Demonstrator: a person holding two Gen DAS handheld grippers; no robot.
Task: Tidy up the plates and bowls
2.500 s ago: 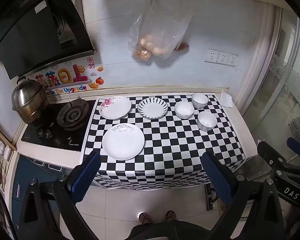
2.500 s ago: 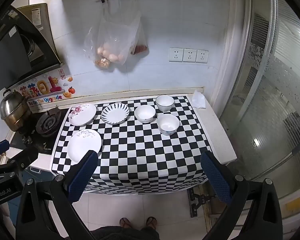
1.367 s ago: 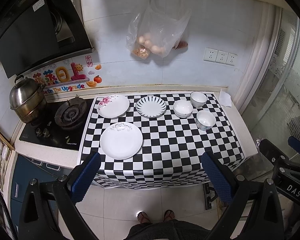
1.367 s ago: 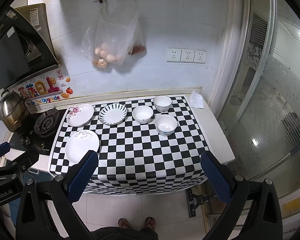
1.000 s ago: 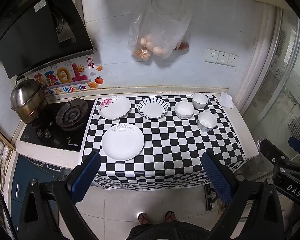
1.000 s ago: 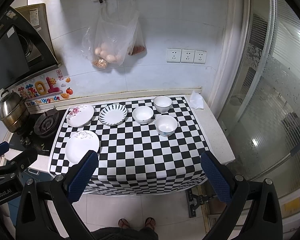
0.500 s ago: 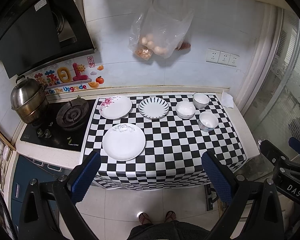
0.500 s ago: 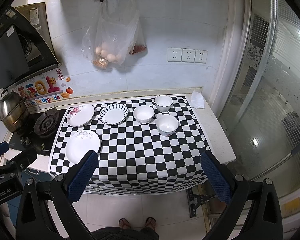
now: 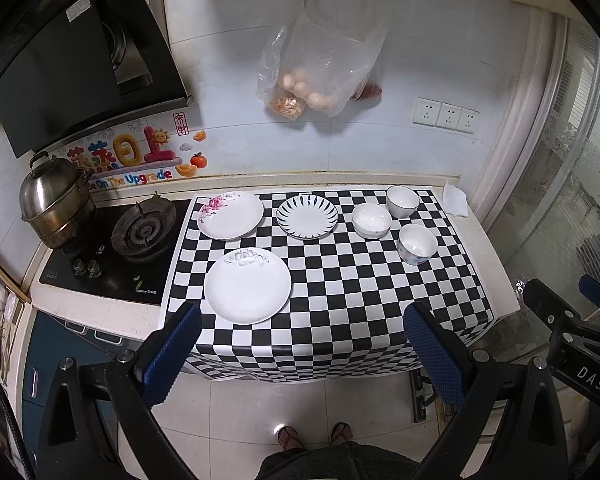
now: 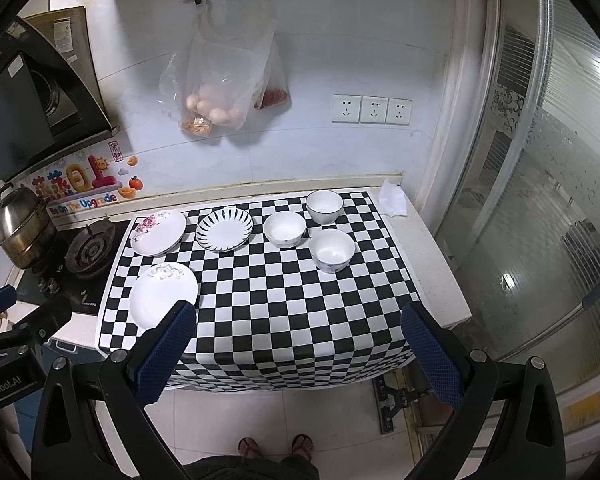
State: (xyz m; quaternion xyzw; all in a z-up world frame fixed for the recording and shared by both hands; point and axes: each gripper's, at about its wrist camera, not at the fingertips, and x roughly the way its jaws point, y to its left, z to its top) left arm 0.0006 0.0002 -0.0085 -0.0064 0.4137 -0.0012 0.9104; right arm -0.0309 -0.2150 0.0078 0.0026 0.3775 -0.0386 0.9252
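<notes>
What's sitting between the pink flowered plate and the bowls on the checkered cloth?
The black-striped plate lies between the pink flowered plate and the nearest bowl, apart from both; both wrist views show it.

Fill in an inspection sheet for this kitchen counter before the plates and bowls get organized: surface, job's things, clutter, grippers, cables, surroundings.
Surface: checkered cloth covers the counter and hangs over its front edge.
Job's things: floral plate, striped plate and white plate lie flat and apart; three bowls stand upright in a cluster on the right.
Clutter: crumpled tissue at the counter's far right corner.
Grippers: left gripper and right gripper both open, empty, held off the counter's front edge.
Cables: nothing seen.
Surroundings: gas stove with steel pot on the left; plastic bag of food hangs on the wall; wall sockets.
</notes>
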